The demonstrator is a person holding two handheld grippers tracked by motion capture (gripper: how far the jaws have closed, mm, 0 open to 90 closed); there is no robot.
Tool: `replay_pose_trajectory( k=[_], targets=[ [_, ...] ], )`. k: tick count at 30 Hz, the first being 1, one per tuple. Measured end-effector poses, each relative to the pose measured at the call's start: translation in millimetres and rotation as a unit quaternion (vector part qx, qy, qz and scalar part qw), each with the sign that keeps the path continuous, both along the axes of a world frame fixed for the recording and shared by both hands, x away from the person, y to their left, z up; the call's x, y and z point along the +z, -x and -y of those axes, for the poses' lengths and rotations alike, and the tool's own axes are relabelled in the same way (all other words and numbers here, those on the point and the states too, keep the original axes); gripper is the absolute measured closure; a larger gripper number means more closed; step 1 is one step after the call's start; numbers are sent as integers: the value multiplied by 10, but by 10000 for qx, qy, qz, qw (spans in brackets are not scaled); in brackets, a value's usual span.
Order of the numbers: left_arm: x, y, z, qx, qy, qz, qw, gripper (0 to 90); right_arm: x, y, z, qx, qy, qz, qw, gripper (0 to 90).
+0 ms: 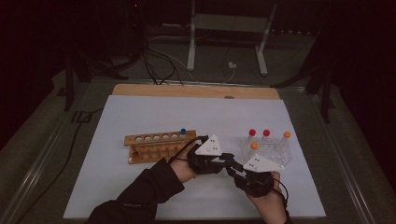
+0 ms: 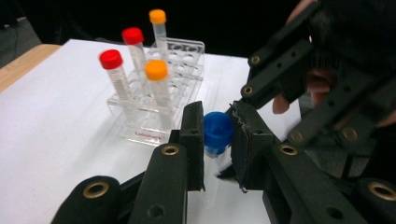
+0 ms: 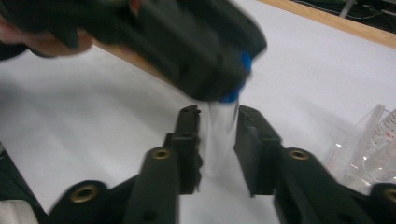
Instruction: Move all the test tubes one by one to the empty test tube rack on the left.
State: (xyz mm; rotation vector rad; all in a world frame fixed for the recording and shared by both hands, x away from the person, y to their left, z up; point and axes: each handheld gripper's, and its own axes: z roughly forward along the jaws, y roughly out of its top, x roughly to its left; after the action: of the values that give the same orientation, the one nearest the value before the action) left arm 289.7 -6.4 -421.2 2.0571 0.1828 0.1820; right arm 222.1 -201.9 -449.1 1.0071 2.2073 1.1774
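A clear plastic tube with a round blue cap (image 2: 217,132) is held up over the white table (image 1: 140,186), between both grippers. The left gripper (image 2: 217,140) is closed on the cap; the right gripper (image 3: 218,140) is closed on the smooth body. The red writing on the clear rack (image 2: 187,60) is too small to be read.

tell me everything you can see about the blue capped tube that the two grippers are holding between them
The blue-capped tube is a slim clear tube, plastic by its look, with a ribbed blue screw cap. It hangs off the table between both grippers, in front of the clear rack. The left gripper has its fingers at either side of the cap; the right gripper has its fingers along the transparent body below. Whether anything is inside is unclear.
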Motion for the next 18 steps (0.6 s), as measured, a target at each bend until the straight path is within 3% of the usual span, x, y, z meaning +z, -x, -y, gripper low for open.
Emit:
replay_pose_trajectory(
  k=[7,18],
  targets=[
    [116,-50,-164,166,124,34,9998,769,9,5,27,-30,-166,95,9998,528],
    [290,-153,-468,560,266,162,9979,769,76,16,95,-266,-517,297,9979,149]
  ],
)
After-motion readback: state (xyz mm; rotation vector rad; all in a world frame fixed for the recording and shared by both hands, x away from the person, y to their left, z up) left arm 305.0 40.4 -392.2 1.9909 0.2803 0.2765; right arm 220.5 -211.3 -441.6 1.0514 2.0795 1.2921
